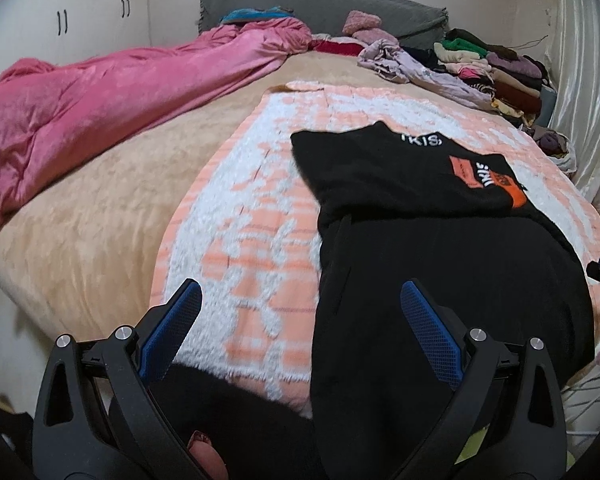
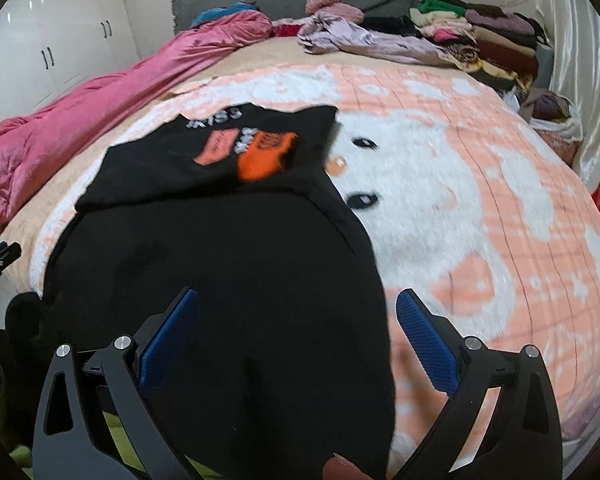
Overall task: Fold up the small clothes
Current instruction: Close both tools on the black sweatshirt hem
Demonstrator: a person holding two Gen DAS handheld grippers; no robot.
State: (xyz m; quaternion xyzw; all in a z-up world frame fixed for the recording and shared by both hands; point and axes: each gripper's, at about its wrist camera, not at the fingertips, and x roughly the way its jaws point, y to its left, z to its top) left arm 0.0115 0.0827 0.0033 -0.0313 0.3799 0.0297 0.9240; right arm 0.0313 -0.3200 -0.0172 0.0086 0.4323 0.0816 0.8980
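Black garment (image 1: pixel 440 240) lay flat on the peach-and-white blanket (image 1: pixel 240 220) on the bed, far end already folded back so the orange print (image 1: pixel 480 172) faced up. Long axis ran 6 to 12 o'clock, near hem toward both tools.

Left hand-held gripper (image 1: pixel 300 312): fingers spread, holding nothing; garment's left edge sat between its fingers, bulk toward 1 o'clock.

Right hand-held gripper (image 2: pixel 298 316): fingers spread, empty; garment's right edge fell between its fingers, bulk toward 11 o'clock.

Judgement: each tool straddled one near side edge, about equally close. The next fold likely calls for taking the near hem and carrying it toward 12 o'clock.
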